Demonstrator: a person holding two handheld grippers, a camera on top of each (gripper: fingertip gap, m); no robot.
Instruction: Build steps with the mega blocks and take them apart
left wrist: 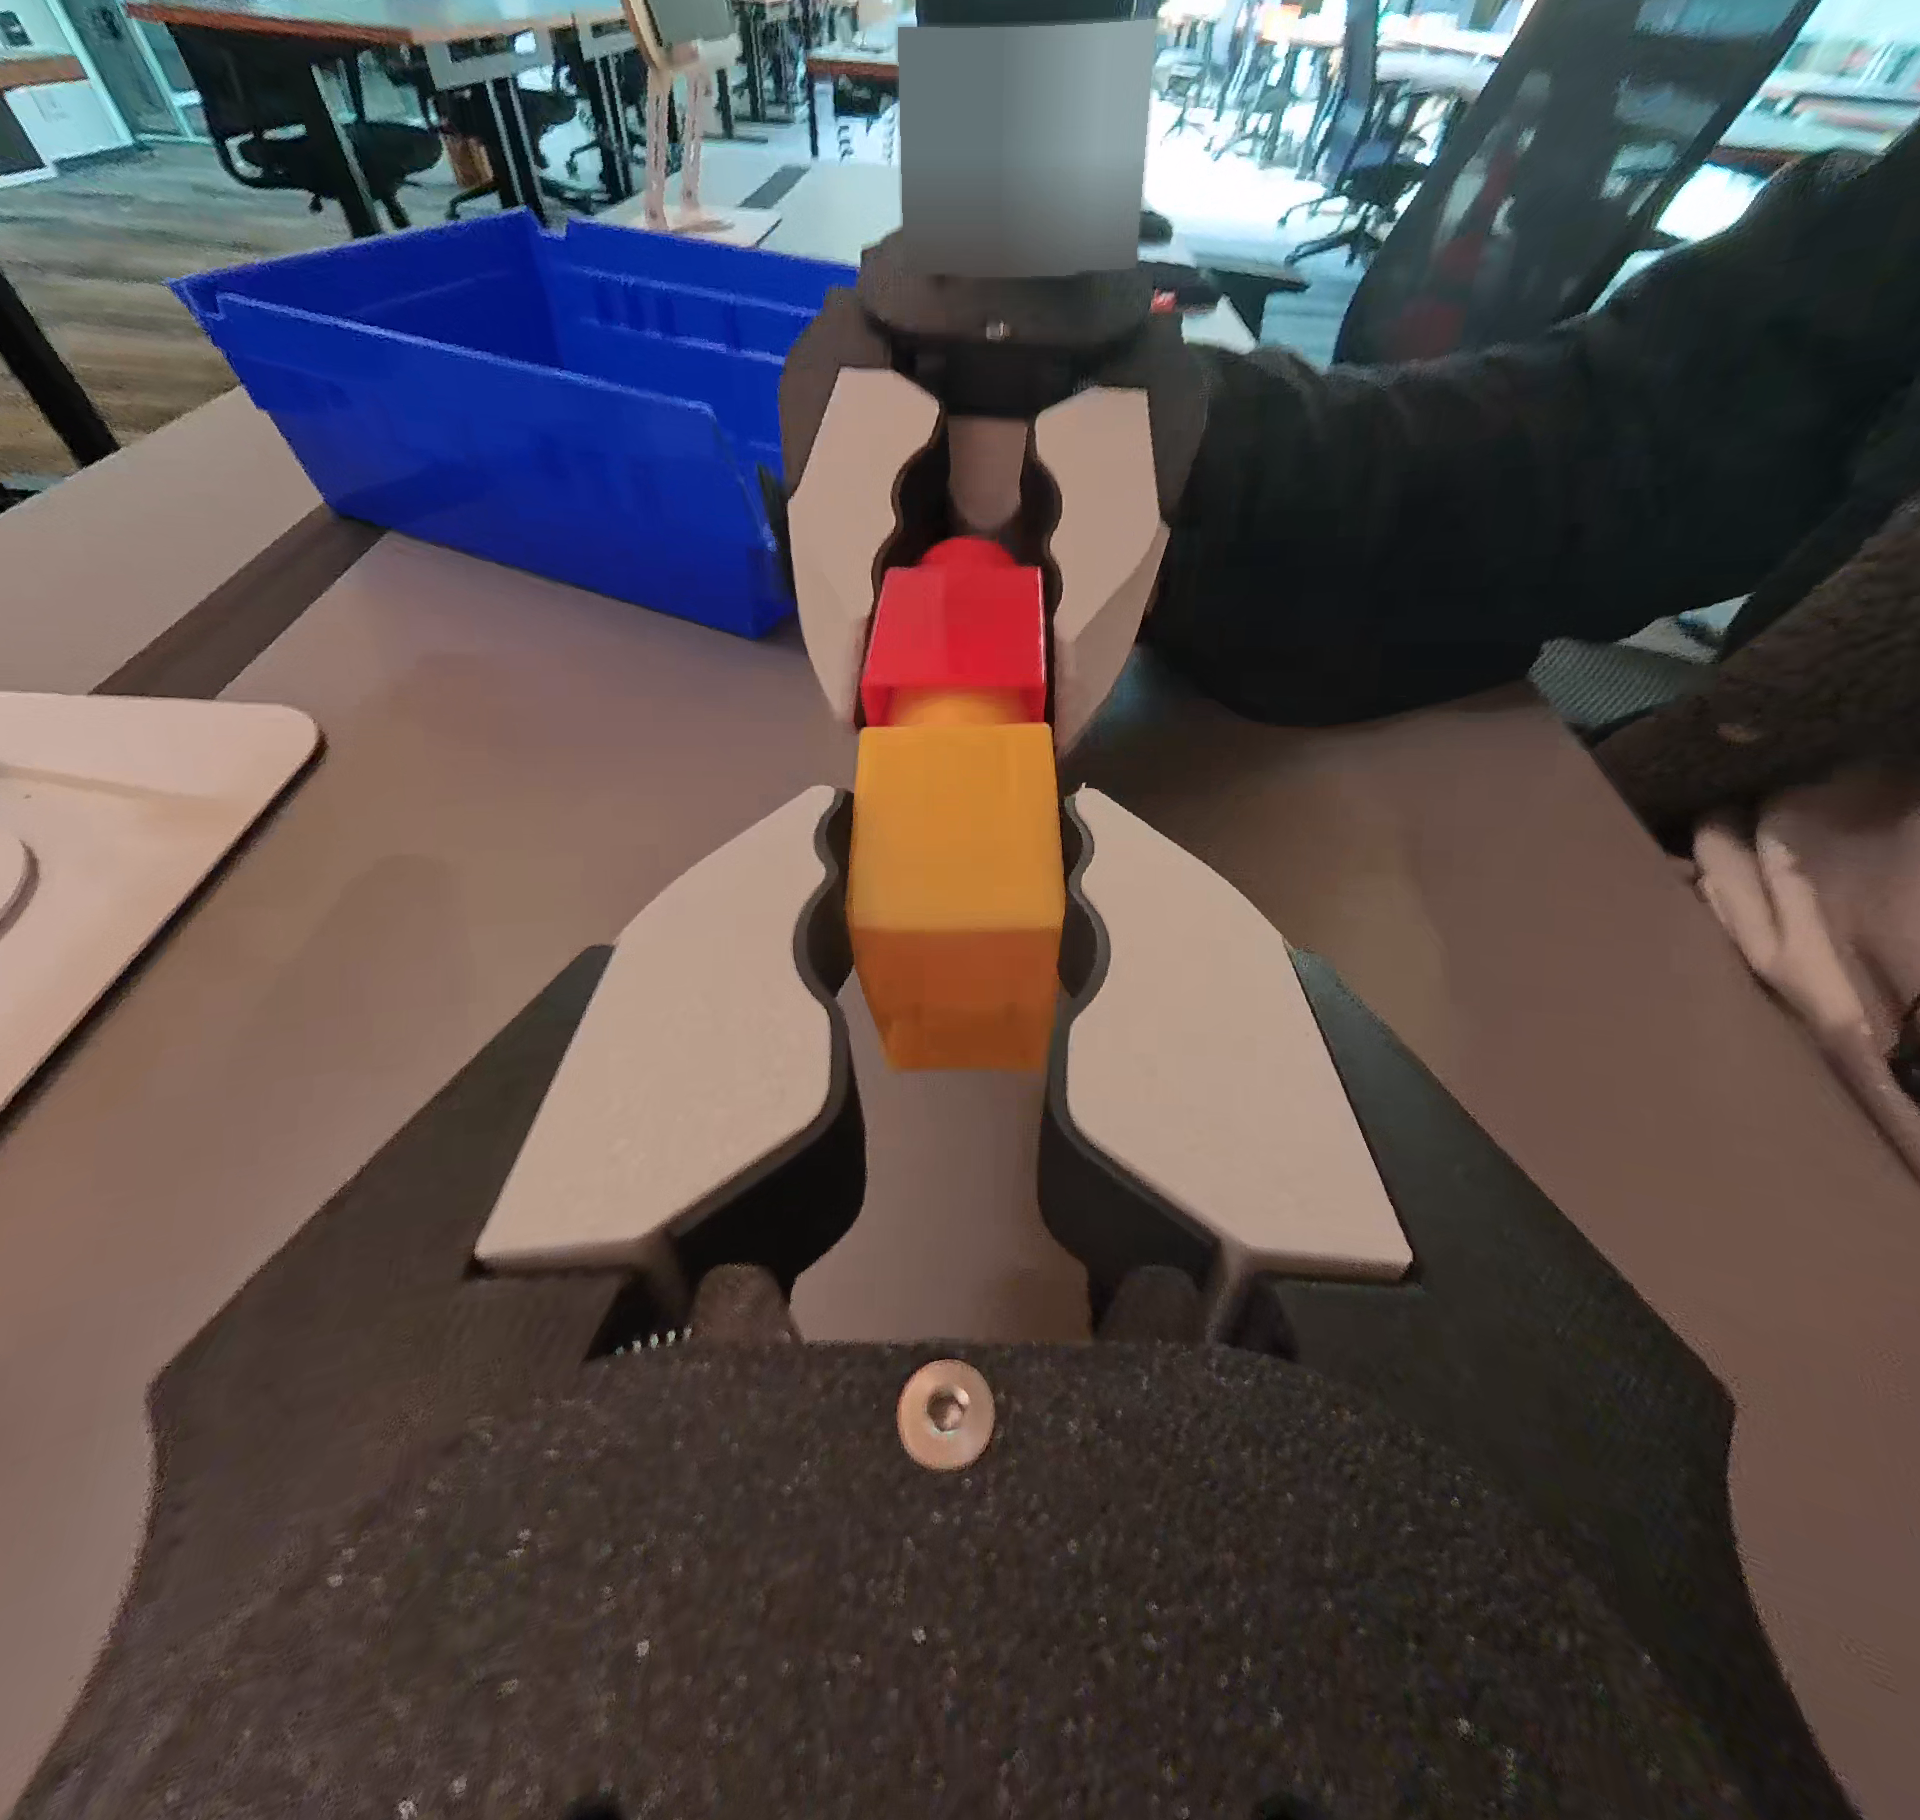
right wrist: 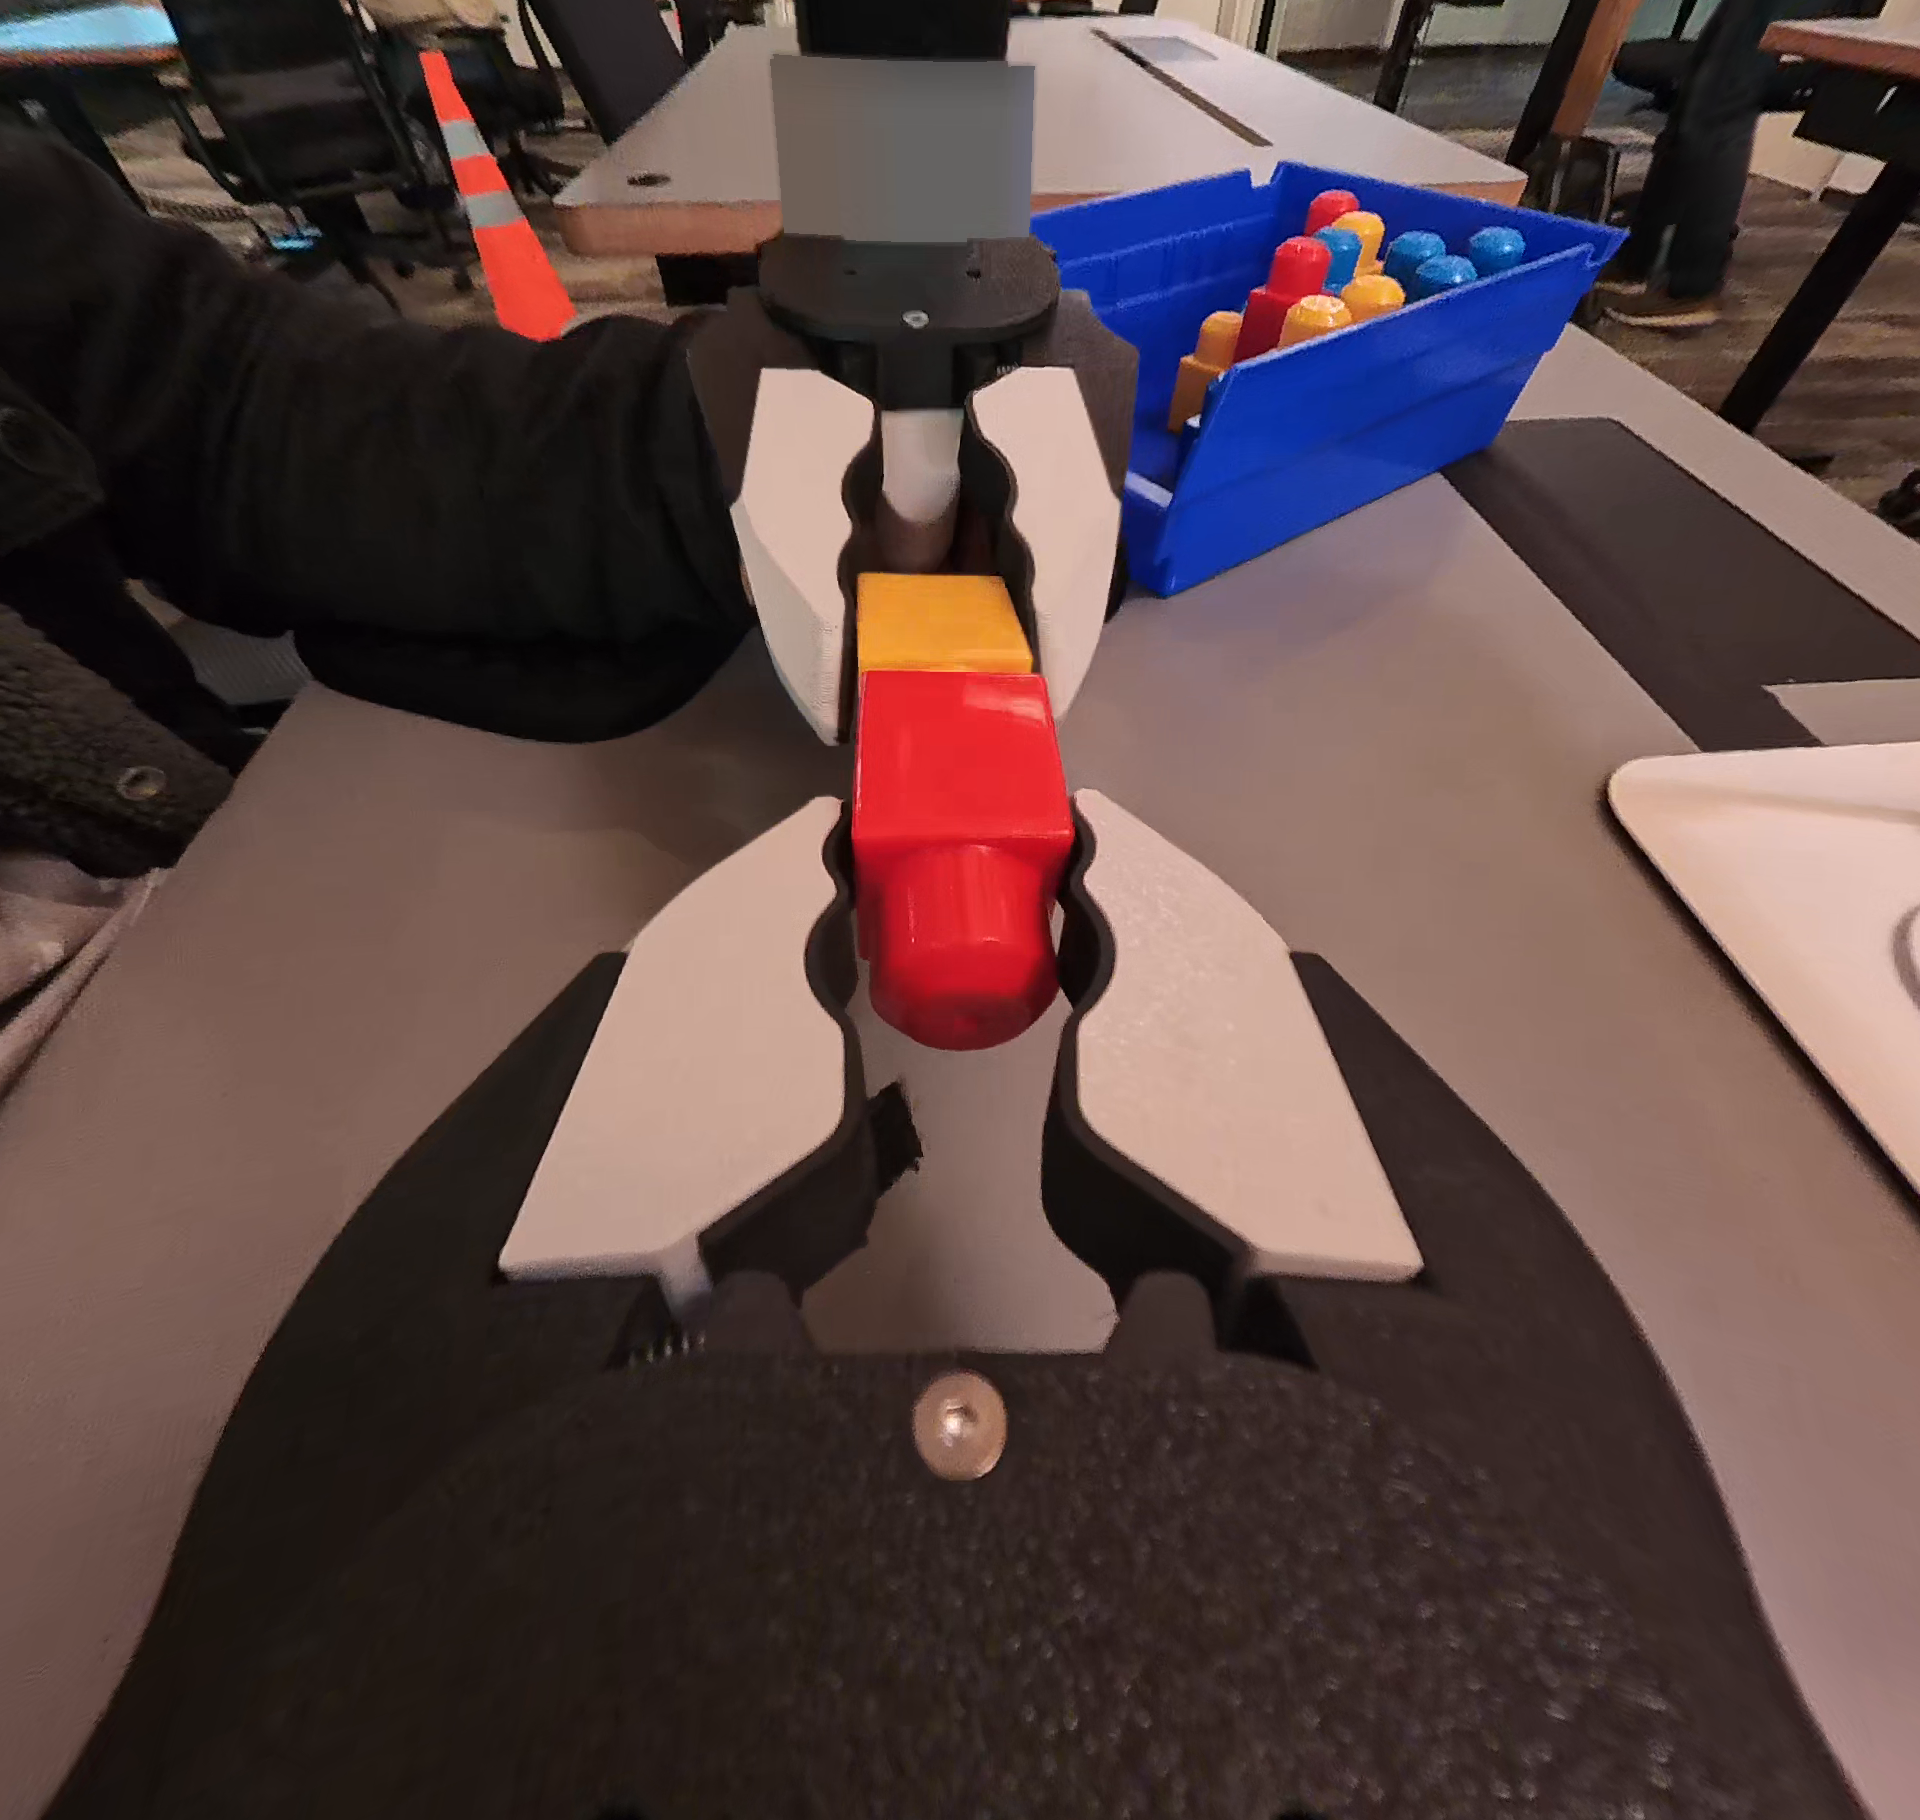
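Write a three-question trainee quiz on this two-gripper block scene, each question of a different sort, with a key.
1. True or false: the left gripper is shut on the yellow block.
2. Multiple choice: the red block is held by A) the right gripper, B) a bare hand, C) nothing, it lies on the table.
3. Fill in: the spare blocks sit in the ____ bin.

Key
1. True; its fingers press the block's two sides.
2. A; the red block's stud points back at the right wrist camera, its base against the yellow block.
3. Blue.
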